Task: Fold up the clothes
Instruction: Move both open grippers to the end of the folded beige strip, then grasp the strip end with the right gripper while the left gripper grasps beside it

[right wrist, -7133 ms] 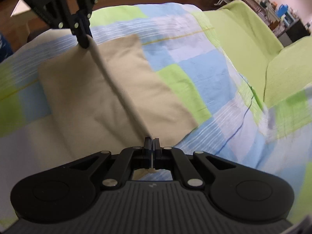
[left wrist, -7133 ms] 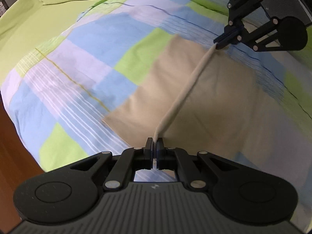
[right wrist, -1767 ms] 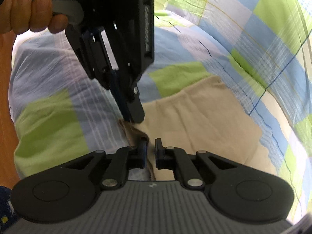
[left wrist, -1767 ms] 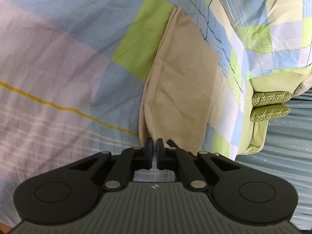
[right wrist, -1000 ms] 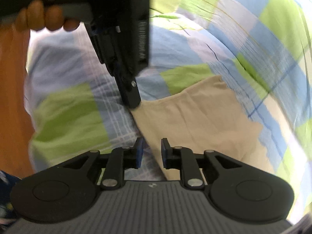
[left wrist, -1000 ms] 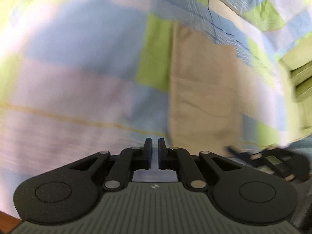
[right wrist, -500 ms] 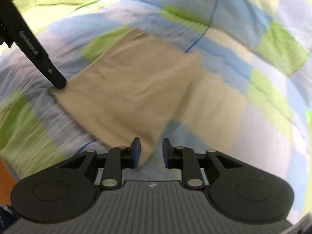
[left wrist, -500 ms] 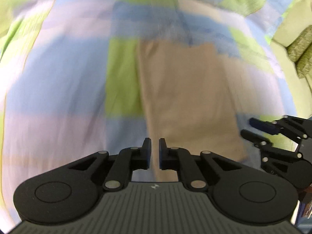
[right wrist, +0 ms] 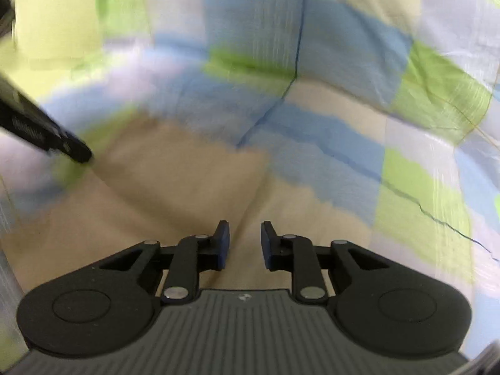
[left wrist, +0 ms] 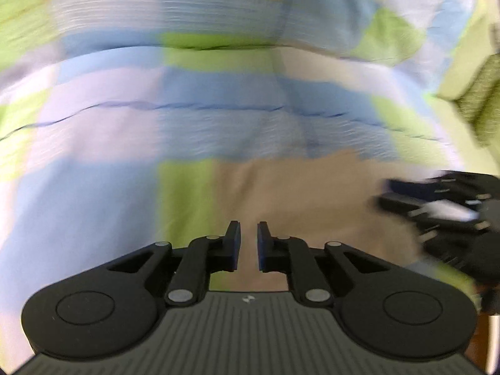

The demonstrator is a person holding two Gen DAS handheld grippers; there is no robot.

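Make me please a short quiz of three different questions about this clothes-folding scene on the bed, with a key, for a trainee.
1. True or false: the beige garment is lifted clear off the checked quilt.
2. Multiple choice: the left gripper has between its jaws
A) a corner of the garment
B) nothing
C) a fold of the quilt
3. Fill in: in the left wrist view, the right gripper shows at the ___ edge of the picture.

Key
1. False: it lies on the quilt.
2. B: the jaws are opening, with a bare gap.
3. Right.
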